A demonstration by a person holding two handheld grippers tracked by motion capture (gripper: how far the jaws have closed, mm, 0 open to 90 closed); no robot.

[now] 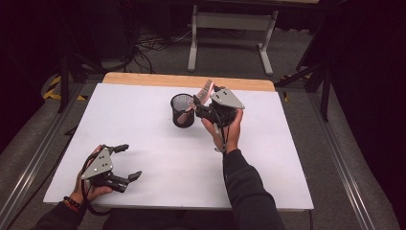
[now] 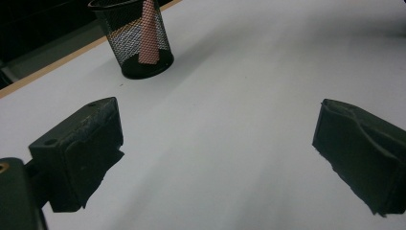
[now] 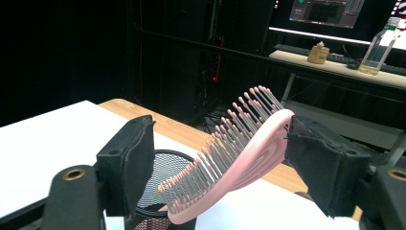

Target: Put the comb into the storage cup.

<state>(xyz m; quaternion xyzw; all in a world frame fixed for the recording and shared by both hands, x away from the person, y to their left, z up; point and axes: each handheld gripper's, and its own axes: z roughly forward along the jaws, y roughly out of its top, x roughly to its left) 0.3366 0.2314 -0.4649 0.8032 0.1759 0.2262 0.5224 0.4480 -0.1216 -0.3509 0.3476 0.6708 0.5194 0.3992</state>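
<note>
Above the far middle of the white table top (image 1: 143, 143), the right gripper (image 1: 198, 106) is hovering beside the black wire-mesh pen cup (image 1: 182, 110), with the pink plastic hairbrush with grey bristles (image 1: 205, 91) standing handle-down inside it. Seen along the right gripper view, the two black jaws are spread on either side of the brush (image 3: 234, 153): the right-hand jaw is touching or nearly touching the brush's back near its tip, the left-hand jaw is standing clear of the bristles. Fingers are looking released rather than clamped; whether any pinch remains cannot be told for certain.

Step in hand, as judged: depositing the brush into the cup (image 3: 160, 191), at the point of letting go. Next move is calling for a straight retreat up and away, jaws kept wide, so the bristles are not snagging and the light cup is not tipping.

Brush notes: curved, paddle-shaped head, slotted body, dense rows of straight pins with pale tips; it is leaning against the cup's rim, head sticking well above it. Through the mesh in the left gripper view, the tapered pink handle (image 2: 148, 33) is reaching the cup's base (image 2: 146, 67).

Left gripper (image 1: 128, 163) is resting near the table's front left corner, jaws wide apart, grasping nothing, well apart from the cup.
</note>
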